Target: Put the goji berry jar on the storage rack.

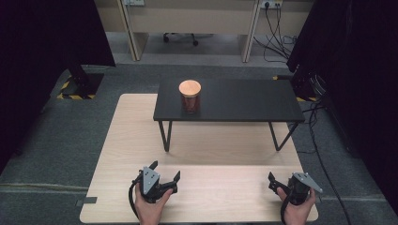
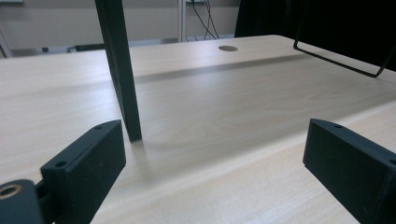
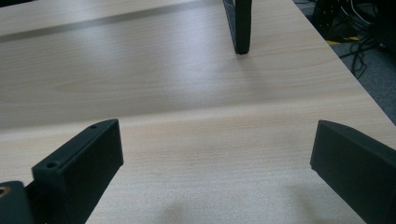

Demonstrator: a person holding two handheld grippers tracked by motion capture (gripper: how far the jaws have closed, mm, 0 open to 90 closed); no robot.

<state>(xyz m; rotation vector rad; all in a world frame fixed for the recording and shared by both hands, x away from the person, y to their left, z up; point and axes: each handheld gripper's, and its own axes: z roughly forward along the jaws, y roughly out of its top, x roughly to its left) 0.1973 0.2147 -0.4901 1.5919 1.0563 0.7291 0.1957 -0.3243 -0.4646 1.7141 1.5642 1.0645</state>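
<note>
high view: above, facing forward-down | gripper views: low, close over wooden table (image 2: 233, 107) | shared: shelf legs (image 3: 239, 23)

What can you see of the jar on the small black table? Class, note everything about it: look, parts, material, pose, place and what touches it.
The jar is a short, round, upright container with dark reddish-brown sides, possibly glass with dark contents; that cannot be settled. A flat, round, light tan lid, wood-like in look, closes its top. It stands on the left part of the raised black table, touching only that tabletop. Both grippers lie far from it at the near edge of the wooden table.
</note>
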